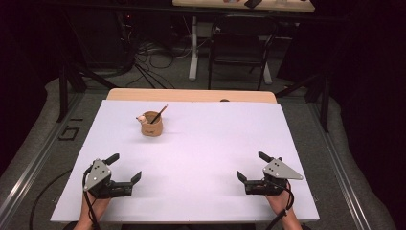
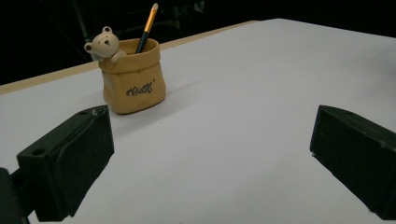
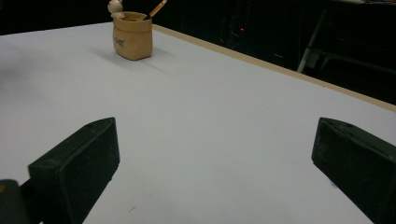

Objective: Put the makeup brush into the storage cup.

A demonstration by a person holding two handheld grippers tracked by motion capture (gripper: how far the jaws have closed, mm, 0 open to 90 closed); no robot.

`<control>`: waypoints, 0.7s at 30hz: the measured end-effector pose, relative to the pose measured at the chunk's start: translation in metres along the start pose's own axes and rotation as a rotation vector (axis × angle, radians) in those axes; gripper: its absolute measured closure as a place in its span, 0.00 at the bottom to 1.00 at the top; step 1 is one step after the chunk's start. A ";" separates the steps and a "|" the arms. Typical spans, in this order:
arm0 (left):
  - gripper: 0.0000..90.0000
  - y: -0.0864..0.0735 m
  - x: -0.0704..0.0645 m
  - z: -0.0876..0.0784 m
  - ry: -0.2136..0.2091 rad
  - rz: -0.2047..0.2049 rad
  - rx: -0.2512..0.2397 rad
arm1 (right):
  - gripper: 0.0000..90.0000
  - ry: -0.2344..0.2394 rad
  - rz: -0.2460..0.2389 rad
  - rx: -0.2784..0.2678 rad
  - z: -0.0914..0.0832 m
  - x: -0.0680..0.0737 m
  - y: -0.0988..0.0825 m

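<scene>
- A black metal folding chair [image 1: 242,50] stands on the grey floor beyond the white-topped desk [image 1: 206,143].
- Loose black cables [image 1: 153,57] sprawl beside a white upright desk leg [image 1: 193,48].
- A second pale wooden tabletop [image 1: 239,5] spans the far background.

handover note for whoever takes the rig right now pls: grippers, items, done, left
Left gripper: jaws wide open, holding nothing, at the near left of the white table.
Right gripper: jaws wide open, holding nothing, near right.
Bear pen holder stands upright at far left, nearer the left gripper; pencil leans inside it.
Done: nothing visible, neither item touched.
Left: probably all handling of the holder and pencil.
</scene>
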State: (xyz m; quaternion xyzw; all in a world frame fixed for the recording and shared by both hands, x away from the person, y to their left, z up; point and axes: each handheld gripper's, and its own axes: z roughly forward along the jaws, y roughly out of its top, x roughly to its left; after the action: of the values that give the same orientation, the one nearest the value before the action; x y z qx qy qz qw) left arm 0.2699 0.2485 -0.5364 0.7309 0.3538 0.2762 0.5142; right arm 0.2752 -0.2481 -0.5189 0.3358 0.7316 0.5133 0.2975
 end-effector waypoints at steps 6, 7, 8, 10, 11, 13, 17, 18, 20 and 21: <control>0.00 -0.004 0.000 -0.003 0.017 -0.011 0.027 | 0.01 -0.050 0.008 0.004 -0.005 0.001 -0.004; 0.00 -0.004 0.000 -0.003 0.020 -0.010 0.029 | 0.01 -0.052 0.007 0.012 -0.007 0.000 -0.005; 0.00 -0.005 0.000 -0.004 0.027 -0.011 0.027 | 0.01 -0.055 0.010 0.010 -0.008 0.001 -0.005; 0.00 -0.005 0.000 -0.006 0.036 -0.017 0.032 | 0.00 -0.064 0.018 0.019 -0.010 0.001 -0.007; 0.00 -0.006 0.001 -0.006 0.039 -0.018 0.036 | 0.00 -0.067 0.020 0.017 -0.010 0.000 -0.008; 0.00 -0.006 0.002 -0.006 0.049 -0.027 0.042 | 0.00 -0.073 0.022 0.018 -0.012 0.000 -0.008; 0.00 -0.006 0.002 -0.007 0.066 -0.022 0.049 | 0.00 -0.077 0.017 0.026 -0.013 0.001 -0.007; 0.00 -0.006 0.003 -0.006 0.060 -0.024 0.057 | 0.00 -0.075 0.017 0.031 -0.012 0.001 -0.007; 0.00 -0.006 0.004 -0.005 0.058 -0.027 0.064 | 0.00 -0.069 0.015 0.034 -0.011 0.000 -0.007; 0.00 -0.006 0.005 -0.004 0.054 -0.028 0.063 | 0.00 -0.070 0.014 0.032 -0.011 0.001 -0.006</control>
State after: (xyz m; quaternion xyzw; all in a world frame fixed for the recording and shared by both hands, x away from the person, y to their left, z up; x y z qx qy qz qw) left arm 0.2681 0.2563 -0.5409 0.7340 0.3865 0.2772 0.4848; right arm 0.2649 -0.2552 -0.5219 0.3634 0.7266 0.4912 0.3141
